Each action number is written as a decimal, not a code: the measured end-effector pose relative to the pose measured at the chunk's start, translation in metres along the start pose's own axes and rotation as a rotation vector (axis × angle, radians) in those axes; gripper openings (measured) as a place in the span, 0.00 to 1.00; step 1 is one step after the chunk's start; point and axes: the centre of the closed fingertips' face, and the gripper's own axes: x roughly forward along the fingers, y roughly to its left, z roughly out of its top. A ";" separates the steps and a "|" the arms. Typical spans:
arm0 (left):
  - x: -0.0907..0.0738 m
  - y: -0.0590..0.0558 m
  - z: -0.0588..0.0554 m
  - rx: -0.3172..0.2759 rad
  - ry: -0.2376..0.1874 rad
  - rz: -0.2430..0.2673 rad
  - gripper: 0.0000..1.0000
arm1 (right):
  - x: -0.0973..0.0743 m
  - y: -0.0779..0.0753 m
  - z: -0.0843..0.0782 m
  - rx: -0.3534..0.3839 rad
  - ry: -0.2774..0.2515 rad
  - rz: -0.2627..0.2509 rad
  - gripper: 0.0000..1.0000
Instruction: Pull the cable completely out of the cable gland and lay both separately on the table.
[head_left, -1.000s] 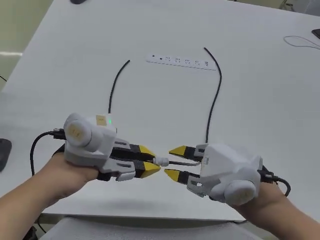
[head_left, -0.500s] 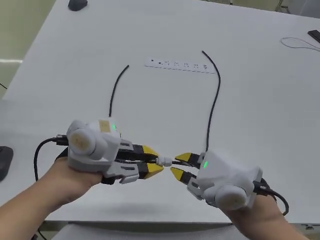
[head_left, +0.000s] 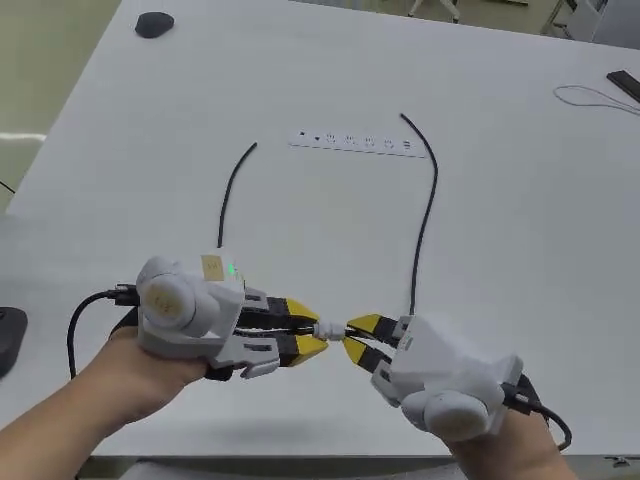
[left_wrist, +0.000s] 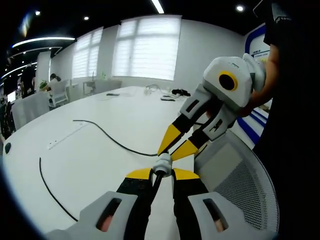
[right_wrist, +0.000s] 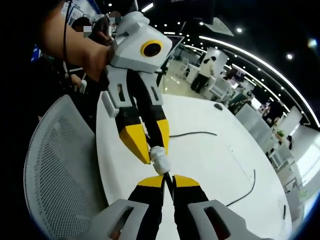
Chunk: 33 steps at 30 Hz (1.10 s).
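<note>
Cable gland (head_left: 327, 326), rounded white plastic, sits in left tongs (left_wrist: 162, 173).

Two grippers are counted, the left gripper (head_left: 320, 331) and the right gripper (head_left: 348, 335), each with two yellow-tipped fingers (head_left: 300, 308). One white cable gland (head_left: 331, 329) is counted between the left fingers. On the desk (head_left: 520, 250) beyond the fingers, two stretches of black cable are counted, a left stretch (head_left: 232, 190) and a right stretch (head_left: 428, 215); whether they are one cable cannot be told. One power strip (head_left: 350, 142), one dark mouse (head_left: 153, 24) and one thin white wire (head_left: 590, 97) are counted farther beyond.
</note>
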 end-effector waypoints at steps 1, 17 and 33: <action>0.000 0.000 0.000 -0.002 0.004 -0.002 0.15 | 0.000 0.001 -0.001 0.011 0.003 0.007 0.00; -0.001 0.003 -0.002 -0.005 0.008 0.012 0.15 | 0.006 0.001 -0.003 0.028 0.014 0.026 0.00; 0.001 0.006 -0.006 -0.028 0.012 0.028 0.15 | 0.011 0.000 -0.012 0.054 0.033 0.032 0.00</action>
